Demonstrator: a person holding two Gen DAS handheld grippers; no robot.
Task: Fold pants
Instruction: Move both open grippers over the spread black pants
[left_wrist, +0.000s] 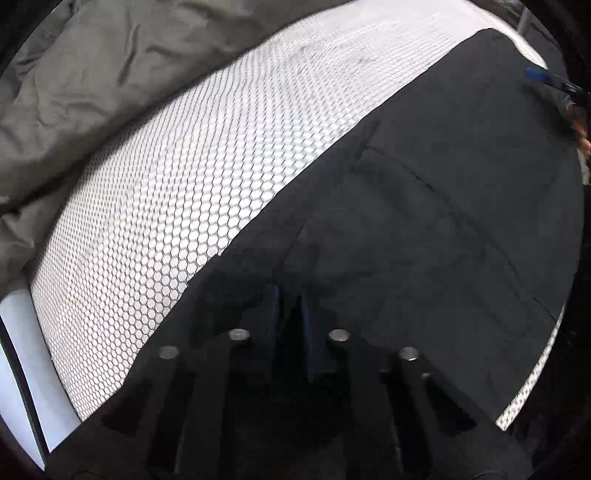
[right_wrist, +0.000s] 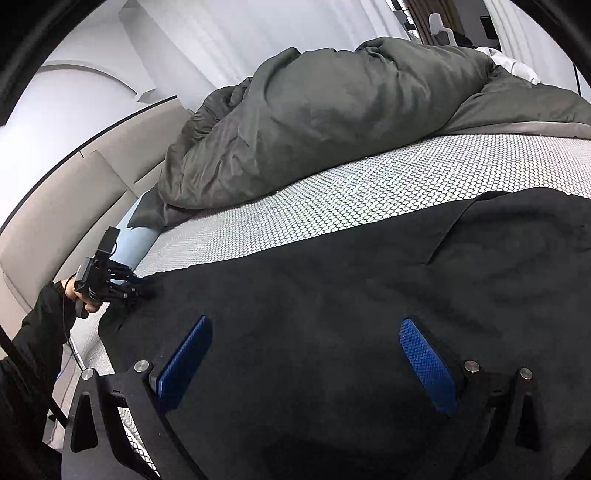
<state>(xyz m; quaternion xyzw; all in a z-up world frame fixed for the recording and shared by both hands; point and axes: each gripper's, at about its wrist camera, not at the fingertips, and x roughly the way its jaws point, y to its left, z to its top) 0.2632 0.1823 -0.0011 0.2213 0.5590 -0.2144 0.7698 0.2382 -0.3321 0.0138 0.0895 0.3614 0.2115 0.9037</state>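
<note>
Black pants (right_wrist: 332, 295) are spread flat on the bed (right_wrist: 332, 192) for folding. One edge is pinched by the left gripper (left_wrist: 291, 306); the right gripper (right_wrist: 306, 354) is held spread above the cloth. Duvet (right_wrist: 332, 110) is bunched behind.

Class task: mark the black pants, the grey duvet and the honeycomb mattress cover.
black pants (right_wrist: 332, 295): right wrist view, flat middle.
grey duvet (right_wrist: 332, 110): right wrist view, heaped centre.
honeycomb mattress cover (left_wrist: 184, 203): left wrist view, bare stretch.
</note>
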